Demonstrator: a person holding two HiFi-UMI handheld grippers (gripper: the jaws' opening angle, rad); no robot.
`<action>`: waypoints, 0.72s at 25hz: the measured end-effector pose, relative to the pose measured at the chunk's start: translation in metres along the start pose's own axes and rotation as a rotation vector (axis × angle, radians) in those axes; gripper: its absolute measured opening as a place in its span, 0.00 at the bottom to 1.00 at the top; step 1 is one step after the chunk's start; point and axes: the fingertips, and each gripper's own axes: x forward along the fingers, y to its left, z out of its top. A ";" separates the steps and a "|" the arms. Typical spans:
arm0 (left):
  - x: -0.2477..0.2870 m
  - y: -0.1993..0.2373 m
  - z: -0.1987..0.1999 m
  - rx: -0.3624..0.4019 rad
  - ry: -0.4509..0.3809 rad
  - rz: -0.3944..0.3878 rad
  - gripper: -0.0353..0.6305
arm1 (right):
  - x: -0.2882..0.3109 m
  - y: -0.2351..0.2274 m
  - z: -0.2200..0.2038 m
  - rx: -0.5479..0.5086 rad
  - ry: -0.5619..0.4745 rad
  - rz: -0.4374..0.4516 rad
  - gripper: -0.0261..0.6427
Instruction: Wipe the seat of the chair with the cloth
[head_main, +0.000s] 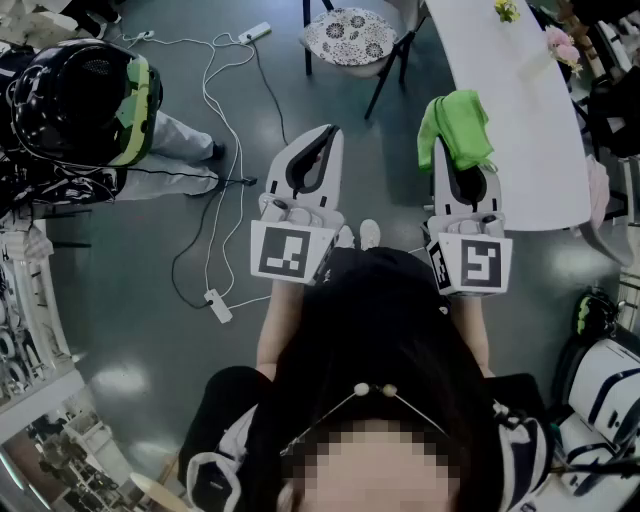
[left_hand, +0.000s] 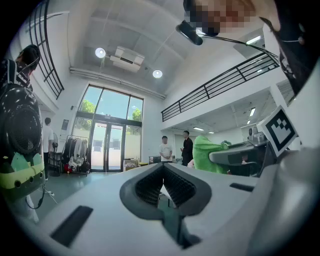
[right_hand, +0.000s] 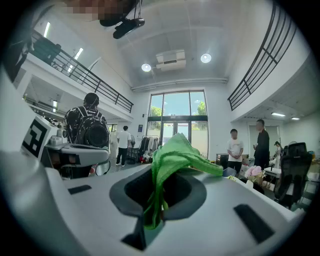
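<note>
the right gripper (head_main: 452, 125) held its fingers (right_hand: 132, 192) clamped on the green cloth (head_main: 456, 128), which bunched up over their tips and hung above the floor just beside the white counter (head_main: 520, 150). the left gripper (head_main: 322, 140) was level beside it, fingers (left_hand: 146, 186) closed together on nothing. the chair (head_main: 352, 38) with the patterned seat stood well apart, farther ahead.

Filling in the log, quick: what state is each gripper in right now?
Left gripper: closed, nothing between its jaws.
Right gripper: closed on the green cloth.
</note>
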 end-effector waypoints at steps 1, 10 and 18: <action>0.001 -0.002 -0.001 0.001 0.002 0.000 0.06 | -0.001 -0.002 0.000 -0.001 -0.001 -0.002 0.11; 0.000 -0.008 -0.004 0.012 0.002 -0.005 0.06 | -0.006 -0.006 -0.004 -0.001 -0.006 -0.009 0.11; 0.002 -0.011 -0.007 0.008 0.012 0.010 0.06 | -0.010 -0.018 -0.003 0.082 -0.037 -0.013 0.11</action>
